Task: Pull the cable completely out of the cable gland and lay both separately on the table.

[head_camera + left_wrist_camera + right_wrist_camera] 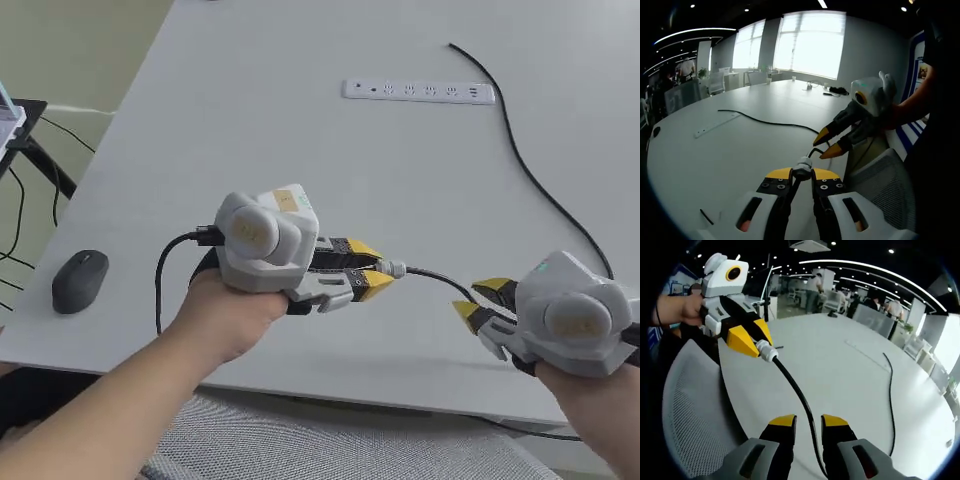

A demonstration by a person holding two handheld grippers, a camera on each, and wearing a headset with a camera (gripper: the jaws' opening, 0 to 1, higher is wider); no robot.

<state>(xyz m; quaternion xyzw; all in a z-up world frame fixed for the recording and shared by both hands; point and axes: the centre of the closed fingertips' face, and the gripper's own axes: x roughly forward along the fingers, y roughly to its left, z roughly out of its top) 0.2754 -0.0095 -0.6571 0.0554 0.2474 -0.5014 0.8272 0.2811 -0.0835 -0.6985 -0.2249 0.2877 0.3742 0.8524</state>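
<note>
A white cable gland (393,268) is pinched between the yellow-tipped jaws of my left gripper (378,268), which is shut on it just above the table's near edge. A black cable (440,277) runs from the gland rightward and passes between the jaws of my right gripper (465,296), which stand apart around it without pinching. The left gripper view shows the gland (802,164) at my left gripper (802,174), with the right gripper (818,149) just ahead. In the right gripper view the cable (792,385) leads from my right gripper (809,421) up to the gland (768,352).
A white power strip (418,91) lies far back on the grey table (250,130). A long black cord (520,160) curves down the right side. A dark mouse (80,280) sits at the near left corner. A mesh chair (300,440) is under the front edge.
</note>
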